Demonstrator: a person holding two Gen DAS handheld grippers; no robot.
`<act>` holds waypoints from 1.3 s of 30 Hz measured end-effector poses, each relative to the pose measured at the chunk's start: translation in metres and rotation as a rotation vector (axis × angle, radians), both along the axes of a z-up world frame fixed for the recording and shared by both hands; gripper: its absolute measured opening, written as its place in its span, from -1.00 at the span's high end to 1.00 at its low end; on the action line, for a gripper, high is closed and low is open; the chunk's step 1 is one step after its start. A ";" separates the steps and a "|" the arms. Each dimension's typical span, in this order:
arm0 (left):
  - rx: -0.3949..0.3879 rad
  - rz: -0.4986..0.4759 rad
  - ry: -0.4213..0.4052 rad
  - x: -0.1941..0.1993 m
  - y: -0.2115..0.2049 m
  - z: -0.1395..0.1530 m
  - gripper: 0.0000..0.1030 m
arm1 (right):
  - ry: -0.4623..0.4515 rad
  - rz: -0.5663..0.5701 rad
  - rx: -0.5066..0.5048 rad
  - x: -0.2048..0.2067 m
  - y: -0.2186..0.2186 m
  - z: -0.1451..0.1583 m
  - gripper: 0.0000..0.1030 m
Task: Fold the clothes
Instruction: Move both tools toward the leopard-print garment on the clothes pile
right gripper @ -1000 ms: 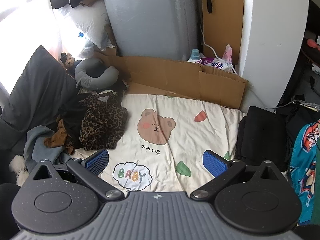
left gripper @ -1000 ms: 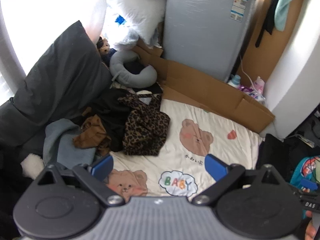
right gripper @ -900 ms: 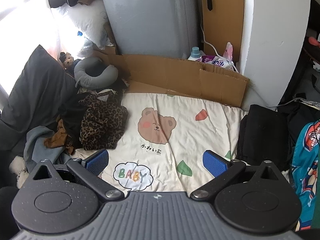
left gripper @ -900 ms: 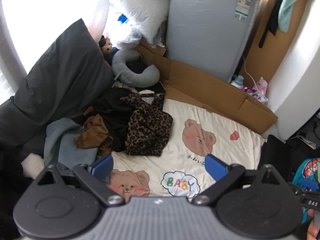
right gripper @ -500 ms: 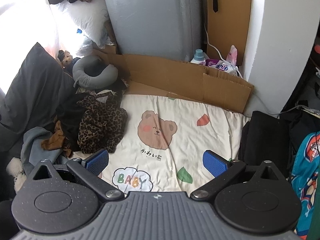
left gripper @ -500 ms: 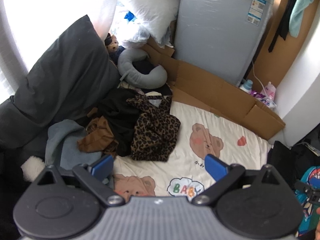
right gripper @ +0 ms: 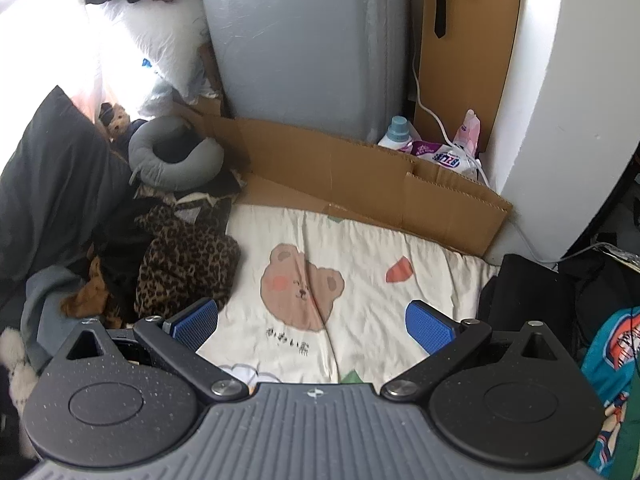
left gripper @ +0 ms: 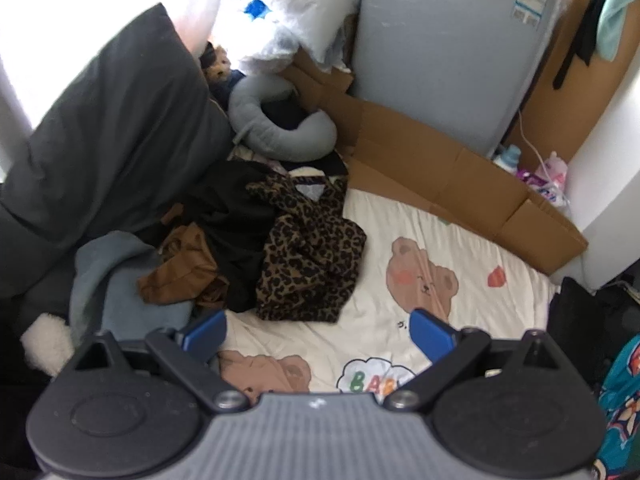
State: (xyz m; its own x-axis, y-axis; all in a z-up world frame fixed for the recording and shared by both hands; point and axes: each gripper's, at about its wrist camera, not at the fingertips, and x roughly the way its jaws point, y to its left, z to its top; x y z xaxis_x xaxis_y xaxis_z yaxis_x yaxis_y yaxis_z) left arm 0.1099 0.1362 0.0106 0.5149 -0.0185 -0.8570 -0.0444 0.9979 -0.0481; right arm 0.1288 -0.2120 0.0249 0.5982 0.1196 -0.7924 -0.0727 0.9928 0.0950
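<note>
Left of centre in the left-wrist view, crumpled clothes lie heaped on a bear-print quilt (left gripper: 460,240): a blue-grey garment (left gripper: 112,280) at far left, a brown one (left gripper: 180,268), a black one (left gripper: 236,232), and a leopard-print garment (left gripper: 312,256) on top at the heap's right edge. The left gripper (left gripper: 316,330) hovers above the quilt at lower centre, fingers spread wide and holding nothing; in the right-wrist view the right gripper (right gripper: 312,322) hangs likewise, spread and empty, over the printed bear. Nothing visibly folded lies on the quilt, though a black bundle (right gripper: 528,300) sits at its right edge; its state cannot be told. Any pick would probably go best on the leopard piece, taken by an edge or collar so it lifts free of the black garment beneath and can be spread on the bare quilt to its right. Crowding the scene: a dark pillow (left gripper: 100,152) at left, a grey neck pillow (left gripper: 280,128) above the heap, flattened cardboard (left gripper: 440,176) and a grey appliance (left gripper: 448,48) behind.
</note>
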 end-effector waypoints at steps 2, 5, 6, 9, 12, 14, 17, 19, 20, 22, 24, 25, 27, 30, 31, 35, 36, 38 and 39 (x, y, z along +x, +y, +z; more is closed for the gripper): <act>0.018 -0.006 -0.004 0.009 -0.004 -0.013 -0.92 | -0.006 0.034 -0.009 0.016 0.005 -0.010 -1.00; 0.015 -0.046 0.013 0.028 -0.011 -0.035 -0.92 | -0.015 0.086 -0.023 0.041 0.013 -0.025 -1.00; 0.022 -0.059 0.013 0.034 -0.013 -0.042 -0.92 | -0.018 0.103 -0.028 0.049 0.015 -0.029 -1.00; 0.063 -0.110 -0.011 0.049 -0.022 -0.059 -0.92 | -0.011 0.152 -0.033 0.075 0.021 -0.050 -1.00; 0.046 -0.156 -0.011 0.066 -0.027 -0.075 -0.92 | 0.008 0.177 -0.027 0.099 0.021 -0.077 -1.00; 0.042 -0.164 -0.011 0.074 -0.028 -0.085 -0.91 | 0.014 0.177 -0.023 0.110 0.020 -0.091 -1.00; 0.079 -0.170 -0.020 0.076 -0.033 -0.099 -0.91 | 0.018 0.160 -0.028 0.115 0.016 -0.105 -1.00; 0.076 -0.161 0.005 0.075 -0.033 -0.113 -0.91 | 0.031 0.149 -0.020 0.114 0.013 -0.116 -1.00; 0.073 -0.152 0.018 0.074 -0.032 -0.121 -0.91 | 0.038 0.142 -0.019 0.113 0.012 -0.123 -1.00; 0.070 -0.130 0.036 0.071 -0.029 -0.136 -0.91 | 0.053 0.135 -0.023 0.108 0.012 -0.136 -1.00; 0.061 -0.099 0.040 0.066 -0.023 -0.147 -0.91 | 0.056 0.144 -0.023 0.104 0.014 -0.144 -1.00; 0.042 -0.077 0.051 0.065 -0.019 -0.152 -0.91 | 0.061 0.141 -0.016 0.103 0.014 -0.147 -1.00; 0.030 -0.057 0.064 0.065 -0.014 -0.162 -0.91 | 0.081 0.128 0.003 0.102 0.012 -0.154 -1.00; 0.052 -0.040 0.037 0.065 -0.011 -0.174 -0.91 | 0.079 0.153 0.006 0.101 0.014 -0.168 -1.00; 0.054 -0.032 0.032 0.066 -0.010 -0.178 -0.91 | 0.083 0.152 0.016 0.102 0.013 -0.174 -1.00; 0.025 -0.025 0.031 0.075 -0.005 -0.195 -0.91 | 0.091 0.161 0.081 0.105 0.017 -0.194 -1.00; 0.028 -0.028 0.020 0.077 -0.004 -0.199 -0.91 | 0.085 0.170 0.089 0.105 0.020 -0.199 -1.00; 0.031 -0.026 -0.007 0.079 -0.003 -0.205 -0.91 | 0.074 0.187 0.107 0.106 0.024 -0.209 -1.00; 0.029 -0.032 -0.016 0.080 -0.002 -0.209 -0.91 | 0.069 0.193 0.119 0.106 0.026 -0.214 -1.00</act>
State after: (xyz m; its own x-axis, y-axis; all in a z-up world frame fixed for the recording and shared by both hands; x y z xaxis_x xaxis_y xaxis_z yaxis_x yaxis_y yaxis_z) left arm 0.1898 0.1338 -0.1983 0.5284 -0.0103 -0.8490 -0.0119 0.9997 -0.0195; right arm 0.2350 -0.1858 -0.1895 0.4999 0.3221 -0.8039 -0.2497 0.9424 0.2223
